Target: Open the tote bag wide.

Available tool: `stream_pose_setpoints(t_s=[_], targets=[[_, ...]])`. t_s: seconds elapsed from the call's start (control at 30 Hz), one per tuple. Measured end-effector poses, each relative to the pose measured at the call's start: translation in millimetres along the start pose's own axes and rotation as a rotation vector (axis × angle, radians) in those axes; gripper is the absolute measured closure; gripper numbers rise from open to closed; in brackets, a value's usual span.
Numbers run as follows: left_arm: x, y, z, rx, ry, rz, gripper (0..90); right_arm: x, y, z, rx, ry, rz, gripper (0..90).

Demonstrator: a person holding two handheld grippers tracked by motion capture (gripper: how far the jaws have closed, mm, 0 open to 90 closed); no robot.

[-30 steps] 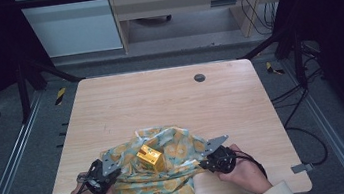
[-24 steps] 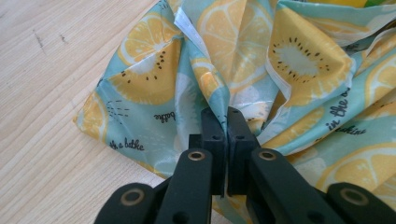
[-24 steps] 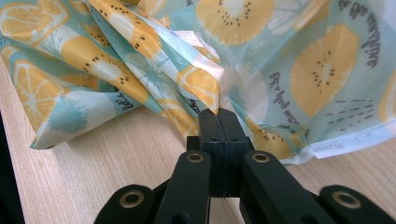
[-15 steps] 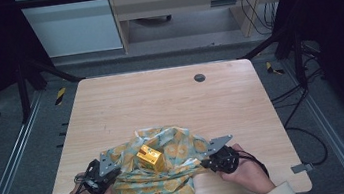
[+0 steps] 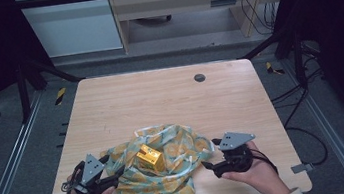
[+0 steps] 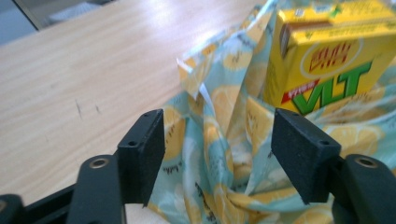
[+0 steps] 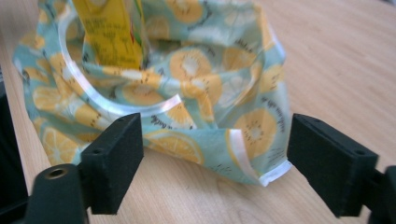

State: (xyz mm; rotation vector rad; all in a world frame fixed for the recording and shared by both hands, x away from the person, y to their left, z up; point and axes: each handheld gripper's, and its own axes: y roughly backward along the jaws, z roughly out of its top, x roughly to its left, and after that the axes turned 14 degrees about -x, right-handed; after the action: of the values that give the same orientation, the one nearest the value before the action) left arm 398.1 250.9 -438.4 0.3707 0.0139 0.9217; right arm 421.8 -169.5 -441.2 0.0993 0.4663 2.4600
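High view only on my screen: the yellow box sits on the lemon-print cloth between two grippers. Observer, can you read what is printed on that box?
Observer: In the left gripper view the yellow box shows large green letters, VLT.
Operator: Is the left gripper holding the cloth?
Observer: No. The left gripper has just been opening; the cloth lies between its pads untouched.
Operator: And the right gripper?
Observer: The right gripper has also just been opening; a white-hemmed cloth corner lies between its jaws, not pressed.
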Motion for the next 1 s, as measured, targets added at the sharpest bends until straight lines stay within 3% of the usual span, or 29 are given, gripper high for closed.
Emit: stream_pose_setpoints(t_s=[0.1,0.23,0.47,0.67,0.8,1.0], targets=[[3.4,2.6,1.2,-0.023,0.015,0.038,29.9,-5.7,8.9,3.3,-0.035,-0.011,-0.03,16.4],[16.4,6.3,-1.6,-0.024,0.042,0.103,25.2,-17.8,19.4,2.1,-0.061,-0.042,-0.104,15.0],[42.5,12.1,-8.6,0.002,0.054,0.215,20.0,-48.2,30.9,-9.6,-0.092,-0.145,-0.284,10.5],[60.0,14.4,-15.5,0.017,0.108,0.251,17.2,-65.4,37.7,-20.2,-0.092,-0.199,-0.382,8.2],[66.8,14.9,-19.0,0.028,0.118,0.263,16.9,-73.8,42.2,-25.6,-0.1,-0.225,-0.428,7.5],[80.5,8.8,-28.8,0.071,0.141,0.289,13.6,-87.7,44.5,-37.0,-0.087,-0.221,-0.507,6.3]])
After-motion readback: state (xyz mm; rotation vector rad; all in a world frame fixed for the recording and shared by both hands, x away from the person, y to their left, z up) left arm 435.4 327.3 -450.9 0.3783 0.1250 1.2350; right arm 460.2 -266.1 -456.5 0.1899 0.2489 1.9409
